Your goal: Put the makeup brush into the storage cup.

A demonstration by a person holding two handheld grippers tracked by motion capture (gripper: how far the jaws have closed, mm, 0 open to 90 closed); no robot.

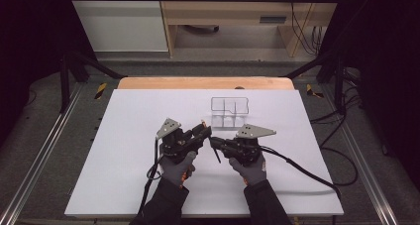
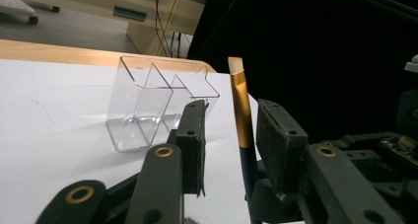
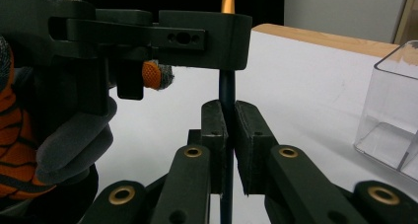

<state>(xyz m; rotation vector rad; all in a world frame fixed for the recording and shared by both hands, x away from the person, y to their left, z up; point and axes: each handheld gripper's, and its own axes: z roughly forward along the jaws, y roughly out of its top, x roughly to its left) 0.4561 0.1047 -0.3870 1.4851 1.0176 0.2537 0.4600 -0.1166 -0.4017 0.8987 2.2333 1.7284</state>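
A slim brush [image 2: 241, 110] with a dark handle, a gold ferrule and a pale slanted tip stands upright between my two grippers. My right gripper [image 3: 229, 120] is shut on the dark handle [image 3: 226, 88]. My left gripper [image 2: 229, 120] brackets the gold ferrule, with a gap on each side, so its jaws are open around it. In the high view the two grippers meet nose to nose at the middle of the table, left gripper [image 1: 205, 128] and right gripper [image 1: 214, 141], and the handle's end [image 1: 217, 156] sticks out below them.
A clear plastic organizer [image 1: 229, 111] with several compartments stands just beyond the grippers; it also shows at the left gripper view's centre left [image 2: 148, 105] and the right gripper view's right edge [image 3: 394, 115]. A white board [image 1: 138, 116] covers the table. Cables trail toward the person.
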